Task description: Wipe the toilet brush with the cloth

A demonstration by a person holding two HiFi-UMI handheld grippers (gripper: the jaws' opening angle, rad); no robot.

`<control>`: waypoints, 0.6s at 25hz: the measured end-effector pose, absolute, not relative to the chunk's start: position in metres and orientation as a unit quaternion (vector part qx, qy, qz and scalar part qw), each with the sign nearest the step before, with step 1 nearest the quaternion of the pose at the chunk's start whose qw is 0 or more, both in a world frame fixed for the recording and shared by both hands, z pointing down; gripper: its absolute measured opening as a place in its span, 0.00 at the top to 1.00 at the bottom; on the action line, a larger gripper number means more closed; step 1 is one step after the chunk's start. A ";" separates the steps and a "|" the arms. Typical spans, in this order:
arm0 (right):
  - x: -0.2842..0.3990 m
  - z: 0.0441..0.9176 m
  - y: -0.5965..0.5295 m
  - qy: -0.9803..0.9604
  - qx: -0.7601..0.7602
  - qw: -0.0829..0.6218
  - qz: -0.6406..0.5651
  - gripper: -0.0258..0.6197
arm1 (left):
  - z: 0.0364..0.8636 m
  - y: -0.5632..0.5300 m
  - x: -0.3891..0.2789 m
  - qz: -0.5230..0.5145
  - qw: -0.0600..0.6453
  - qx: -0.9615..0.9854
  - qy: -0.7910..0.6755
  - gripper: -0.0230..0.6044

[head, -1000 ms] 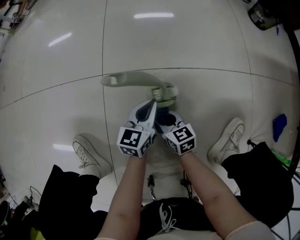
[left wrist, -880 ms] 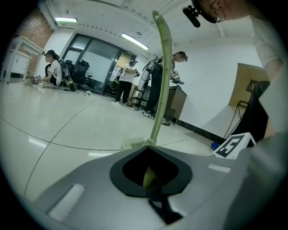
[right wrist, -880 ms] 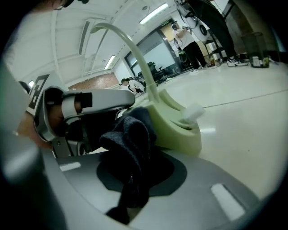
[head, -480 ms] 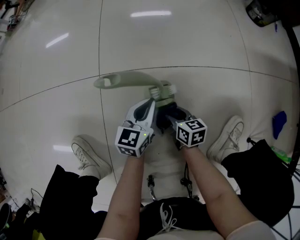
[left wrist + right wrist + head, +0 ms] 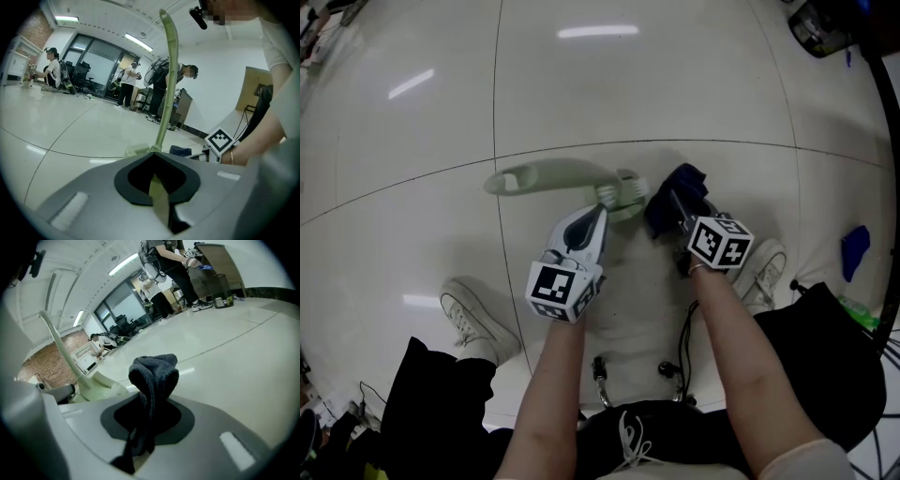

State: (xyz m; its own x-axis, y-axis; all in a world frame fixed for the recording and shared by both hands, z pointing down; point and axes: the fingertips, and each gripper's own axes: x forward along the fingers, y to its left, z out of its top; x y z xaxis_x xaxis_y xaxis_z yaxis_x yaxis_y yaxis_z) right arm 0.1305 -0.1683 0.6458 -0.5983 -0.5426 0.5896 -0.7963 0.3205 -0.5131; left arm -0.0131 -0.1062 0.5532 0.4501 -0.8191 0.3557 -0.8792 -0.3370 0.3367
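The pale green toilet brush (image 5: 553, 176) hangs level over the floor, its bristled head (image 5: 628, 192) pointing right. My left gripper (image 5: 602, 204) is shut on the brush near the head; in the left gripper view the handle (image 5: 166, 79) rises straight out of the jaws (image 5: 157, 161). To the right of the head, my right gripper (image 5: 675, 208) is shut on a bunched dark blue cloth (image 5: 677, 192). The cloth (image 5: 154, 378) stands up from the right gripper (image 5: 150, 413), apart from the brush (image 5: 61, 352) on its left.
My two white shoes (image 5: 473, 314) (image 5: 761, 267) stand on the glossy tiled floor (image 5: 412, 234). A blue item (image 5: 857, 251) lies at the right edge and a dark object (image 5: 825, 28) at the top right. Several people (image 5: 126, 89) stand far off.
My right gripper has carried the cloth right and away from the brush head, where it had been pressed beside my left gripper. The brush has drifted slightly left.
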 end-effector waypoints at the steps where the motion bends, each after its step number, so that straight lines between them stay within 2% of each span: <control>1: 0.121 0.642 -0.178 -0.810 0.396 0.151 0.406 0.85 | 0.553 -0.106 -0.013 0.061 0.246 0.816 -0.520 0.95; 7: 0.059 0.644 -0.201 -0.829 0.248 0.160 0.474 0.86 | 0.551 -0.105 -0.013 0.052 0.241 0.815 -0.524 0.95; 15: 0.063 0.650 -0.187 -0.782 0.239 0.130 0.561 0.86 | 0.551 -0.108 -0.015 0.066 0.232 0.811 -0.533 0.95</control>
State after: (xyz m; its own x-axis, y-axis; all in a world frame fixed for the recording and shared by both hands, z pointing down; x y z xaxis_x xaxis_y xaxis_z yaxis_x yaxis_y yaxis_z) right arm 0.0631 -0.1874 0.6504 -0.8522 -0.2283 0.4708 -0.5192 0.2575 -0.8150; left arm -0.0150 -0.1081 0.5505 0.4231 -0.8338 0.3546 -0.8952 -0.3243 0.3056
